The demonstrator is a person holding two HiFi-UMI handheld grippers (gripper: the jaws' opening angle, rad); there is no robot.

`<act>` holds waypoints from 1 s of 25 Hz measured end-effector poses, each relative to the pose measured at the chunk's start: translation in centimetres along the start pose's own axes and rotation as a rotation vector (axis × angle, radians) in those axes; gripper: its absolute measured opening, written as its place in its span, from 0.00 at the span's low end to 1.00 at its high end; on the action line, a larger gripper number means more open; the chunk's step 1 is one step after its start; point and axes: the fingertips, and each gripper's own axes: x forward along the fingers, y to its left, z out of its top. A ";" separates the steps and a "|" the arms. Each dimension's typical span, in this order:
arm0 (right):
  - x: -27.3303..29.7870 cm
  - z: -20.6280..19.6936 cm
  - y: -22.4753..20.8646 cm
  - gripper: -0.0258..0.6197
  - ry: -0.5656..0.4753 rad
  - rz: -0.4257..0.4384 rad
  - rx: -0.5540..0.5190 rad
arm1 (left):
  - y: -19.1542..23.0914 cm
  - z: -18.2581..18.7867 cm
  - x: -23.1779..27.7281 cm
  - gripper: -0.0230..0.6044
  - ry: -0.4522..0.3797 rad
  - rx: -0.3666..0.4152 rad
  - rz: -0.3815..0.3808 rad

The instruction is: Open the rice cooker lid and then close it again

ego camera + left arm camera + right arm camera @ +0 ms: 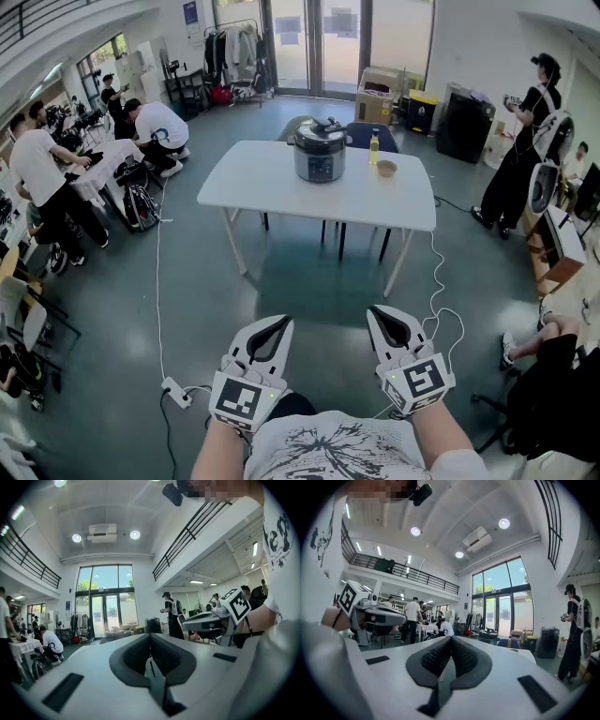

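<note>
A silver rice cooker with a black lid stands shut on the far side of a white table, across the room from me. In the right gripper view the rice cooker shows small, just past the jaw tips. My left gripper and right gripper are held low and level in front of my body, well short of the table. Each has its jaws pressed together with nothing between them. The left gripper and the right gripper show their dark pads meeting.
A yellow bottle and a small bowl sit right of the cooker. Chairs stand behind the table. A white cable and power strip lie on the floor. People work at the left; one person stands at the right.
</note>
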 end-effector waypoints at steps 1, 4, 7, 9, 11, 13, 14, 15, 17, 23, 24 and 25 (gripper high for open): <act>0.3 -0.2 -0.2 0.06 -0.001 0.002 -0.001 | 0.1 -0.2 0.3 0.06 0.001 0.003 0.000; 1.0 -0.8 -0.6 0.06 0.001 0.004 -0.001 | 0.6 -0.6 1.1 0.06 0.003 0.003 0.001; 1.5 -1.2 -0.8 0.06 0.006 0.009 -0.003 | 0.9 -0.9 1.6 0.06 0.004 -0.006 0.002; 1.7 -1.6 -0.9 0.06 0.009 0.010 0.002 | 1.1 -1.2 1.9 0.06 0.007 -0.014 0.005; 1.8 -1.8 -1.2 0.06 0.009 0.010 0.010 | 1.3 -1.5 2.3 0.06 0.010 -0.023 0.007; 1.9 -1.8 -1.7 0.06 0.002 0.013 0.031 | 1.5 -1.5 2.9 0.06 0.015 -0.030 0.008; 2.1 -1.6 -1.9 0.06 -0.008 0.014 0.048 | 1.6 -1.6 3.2 0.06 0.018 -0.035 0.007; 2.4 -1.3 -2.2 0.06 -0.022 0.015 0.066 | 1.9 -1.6 3.5 0.06 0.021 -0.041 0.005; 3.7 -0.2 -2.9 0.39 -0.060 0.024 0.076 | 2.7 -1.5 4.3 0.06 0.025 -0.046 0.001; 9.6 1.5 -5.4 0.94 -0.088 0.009 0.028 | 7.2 -1.9 7.2 0.06 0.022 -0.036 0.008; 10.9 1.2 -5.7 0.94 -0.078 0.006 0.028 | 8.2 -2.3 7.7 0.06 0.025 -0.035 0.007; 12.3 1.0 -5.9 0.94 -0.071 0.005 0.032 | 9.3 -2.8 8.4 0.06 0.029 -0.034 0.006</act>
